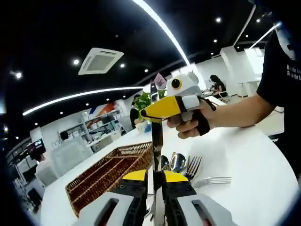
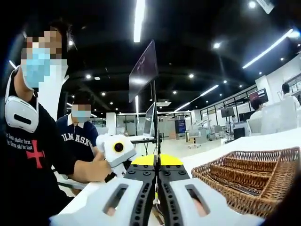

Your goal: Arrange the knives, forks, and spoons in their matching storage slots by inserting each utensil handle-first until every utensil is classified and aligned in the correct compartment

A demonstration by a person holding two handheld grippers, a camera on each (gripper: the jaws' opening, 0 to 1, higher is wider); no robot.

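While your left gripper (image 1: 155, 178) rises from the bottom of the left gripper view, its yellow-tipped jaws are pressed together on a knife (image 1: 156, 141), which stands upright between them. Just behind those jaws, on the white table (image 1: 244, 160), two spoons (image 1: 178, 162) lie beside a couple of forks (image 1: 194, 165), bowls and tines pointing towards you. To their left sits a brown wicker basket (image 1: 106, 174) with long divided compartments; what the compartments hold cannot be made out. Higher up the knife, your right gripper (image 1: 153, 110) comes in from the right, held in your hand (image 1: 190, 125), and its yellow jaws meet the knife sideways.

From the right gripper view, that gripper's jaws sit nearly closed, with a thin dark upright strip, apparently the same knife, pinched in the narrow slit between them. Your left gripper's white body sits just to the left. The wicker basket lies to the right on the table. Farther back, a seated person (image 2: 77, 136) faces you under a dark ceiling with strip lights
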